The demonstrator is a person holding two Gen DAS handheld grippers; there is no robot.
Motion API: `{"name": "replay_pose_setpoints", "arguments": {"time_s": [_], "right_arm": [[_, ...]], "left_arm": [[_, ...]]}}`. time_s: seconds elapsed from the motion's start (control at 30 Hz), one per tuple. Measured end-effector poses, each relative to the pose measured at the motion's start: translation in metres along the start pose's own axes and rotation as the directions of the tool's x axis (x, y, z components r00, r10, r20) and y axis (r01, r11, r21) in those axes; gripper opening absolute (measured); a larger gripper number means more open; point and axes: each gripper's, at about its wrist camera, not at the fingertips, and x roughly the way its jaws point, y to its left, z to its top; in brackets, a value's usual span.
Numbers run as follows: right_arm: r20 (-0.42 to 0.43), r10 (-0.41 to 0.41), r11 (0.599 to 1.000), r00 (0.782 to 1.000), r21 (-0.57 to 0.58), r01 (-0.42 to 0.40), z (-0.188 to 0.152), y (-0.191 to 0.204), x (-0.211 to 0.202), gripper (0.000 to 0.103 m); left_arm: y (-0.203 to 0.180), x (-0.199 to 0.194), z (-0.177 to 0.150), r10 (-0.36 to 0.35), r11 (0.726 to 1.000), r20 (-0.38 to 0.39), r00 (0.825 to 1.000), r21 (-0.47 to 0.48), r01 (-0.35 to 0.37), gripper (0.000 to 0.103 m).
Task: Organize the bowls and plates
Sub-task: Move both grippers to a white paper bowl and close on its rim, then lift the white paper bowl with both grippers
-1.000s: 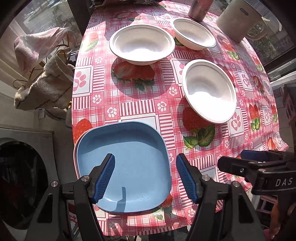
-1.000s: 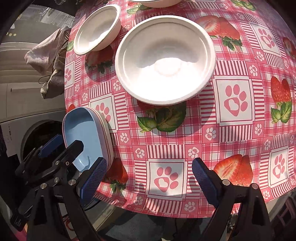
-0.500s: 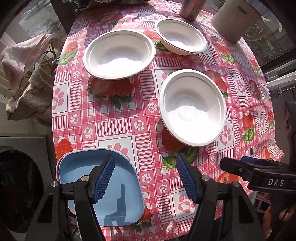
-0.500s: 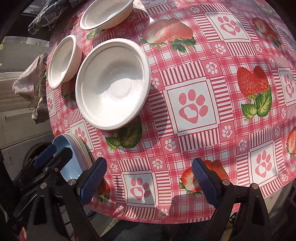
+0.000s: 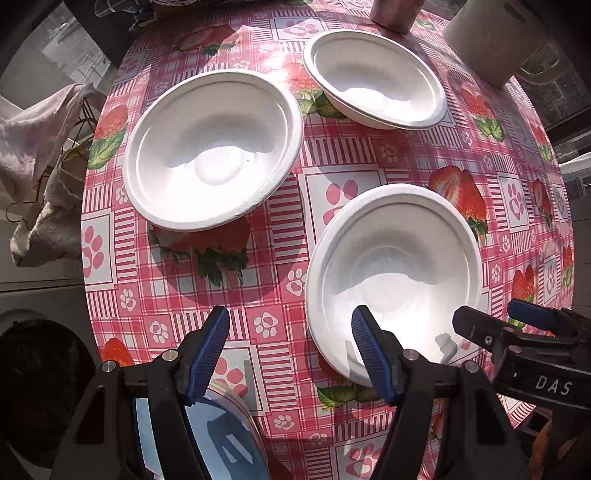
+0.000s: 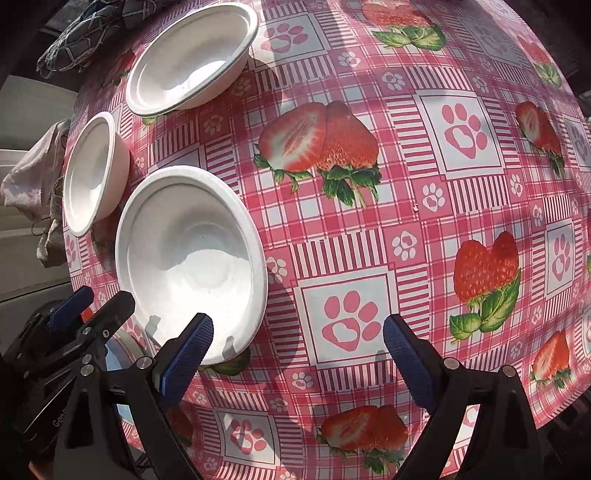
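Observation:
Three white bowls stand on the strawberry tablecloth. The nearest bowl (image 5: 395, 273) is just ahead of my left gripper's right finger; it also shows in the right wrist view (image 6: 192, 254). A second bowl (image 5: 214, 147) sits left of it and a third (image 5: 375, 77) at the back. A blue plate (image 5: 218, 435) lies under my left gripper (image 5: 290, 354), which is open and empty above the table's near edge. My right gripper (image 6: 297, 362) is open and empty, its left finger by the nearest bowl's rim. The other two bowls show in the right wrist view (image 6: 92, 173), (image 6: 192, 55).
A metal cup (image 5: 393, 14) and a beige container (image 5: 491, 37) stand at the table's back. Towels (image 5: 33, 166) hang off the left side. A dark cloth (image 6: 85, 33) lies at the far left. The table edge drops off close below both grippers.
Both grippers have moved forward and to the right over the table. The blue plate has slid down out of the left view, and the white bowls look larger and closer.

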Motion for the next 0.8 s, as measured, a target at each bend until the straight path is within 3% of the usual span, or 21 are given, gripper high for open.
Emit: {"name": "replay_pose_setpoints", "arguments": {"time_s": [0.3, 0.53, 0.63, 0.67, 0.73, 0.77, 0.8], "right_arm": [[-0.029, -0.058, 0.998, 0.998, -0.042, 0.057, 0.034, 0.009, 0.027, 0.094], [-0.037, -0.074, 0.993, 0.997, -0.096, 0.07, 0.049, 0.012, 0.043, 0.094], [-0.026, -0.067, 0.99, 0.997, -0.126, 0.063, 0.051, 0.017, 0.043, 0.083], [-0.017, -0.075, 0.987, 0.997, -0.144, 0.071, 0.051, 0.02, 0.043, 0.075], [0.005, -0.068, 0.979, 0.998, -0.192, 0.068, 0.05, 0.029, 0.041, 0.054], [0.004, -0.038, 0.975, 0.999, -0.218, 0.038, 0.05, 0.034, 0.04, 0.033], [-0.011, -0.008, 0.972, 1.0, -0.236, 0.005, 0.05, 0.04, 0.042, 0.021]], "left_arm": [[-0.001, 0.03, 0.013, 0.024, 1.0, -0.07, 0.997, -0.015, -0.025, 0.071], [0.001, 0.044, 0.016, -0.003, 0.999, -0.101, 0.995, -0.035, 0.0, 0.049], [-0.006, 0.045, 0.021, -0.008, 1.0, -0.092, 0.996, -0.014, 0.007, 0.038], [-0.01, 0.045, 0.025, -0.01, 1.0, -0.092, 0.996, -0.007, 0.01, 0.035], [-0.013, 0.047, 0.028, -0.006, 1.0, -0.092, 0.996, -0.003, 0.006, 0.032], [-0.014, 0.049, 0.033, -0.007, 1.0, -0.091, 0.996, -0.007, 0.007, 0.032], [-0.013, 0.049, 0.034, -0.012, 1.0, -0.093, 0.996, -0.015, 0.011, 0.032]]}}
